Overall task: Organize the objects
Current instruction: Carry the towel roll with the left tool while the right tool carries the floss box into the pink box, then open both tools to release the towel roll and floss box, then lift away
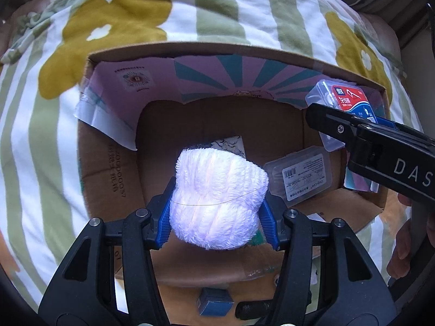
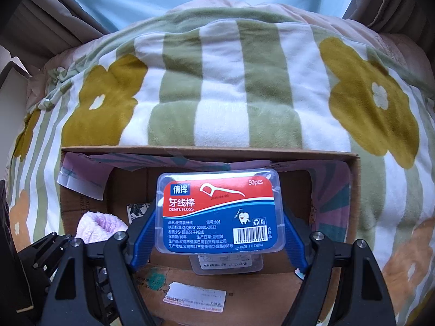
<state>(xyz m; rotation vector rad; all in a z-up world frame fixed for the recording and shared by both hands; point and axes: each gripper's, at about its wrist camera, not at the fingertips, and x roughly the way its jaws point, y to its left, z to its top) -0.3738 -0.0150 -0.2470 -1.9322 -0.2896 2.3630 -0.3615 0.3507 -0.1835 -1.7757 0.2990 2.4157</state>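
The cardboard box (image 1: 108, 168) is seen open directly beneath both grippers, resting on a striped flower-print blanket (image 1: 212, 13), its flaps folded outward. It is judged light but floppy at the flaps, so it is better left in place and loaded from above.

A fluffy white rolled towel (image 1: 220, 198) is clamped between the blue pads of the left gripper (image 1: 218, 213), squeezed in at its waist and hanging over the box floor. It is judged soft, light and compressible; a hold around its middle, as here, should keep it from unrolling.

A clear plastic dental floss pick box (image 2: 220, 214) is held by its two short ends in the right gripper (image 2: 220, 233), label facing the camera, above the box's right half. It is judged rigid, light and smooth-sided, so it could slip if the pads were eased; the flat ends are the sound place to grip.

A second clear floss case (image 1: 299, 175) is seen lying on the box floor, right of the towel.

Only in the left wrist view is a small blue box (image 1: 214, 303) shown, below the gripper. Only in the right wrist view are the floss label's print and a white shipping label (image 2: 194, 300) on the near flap readable.
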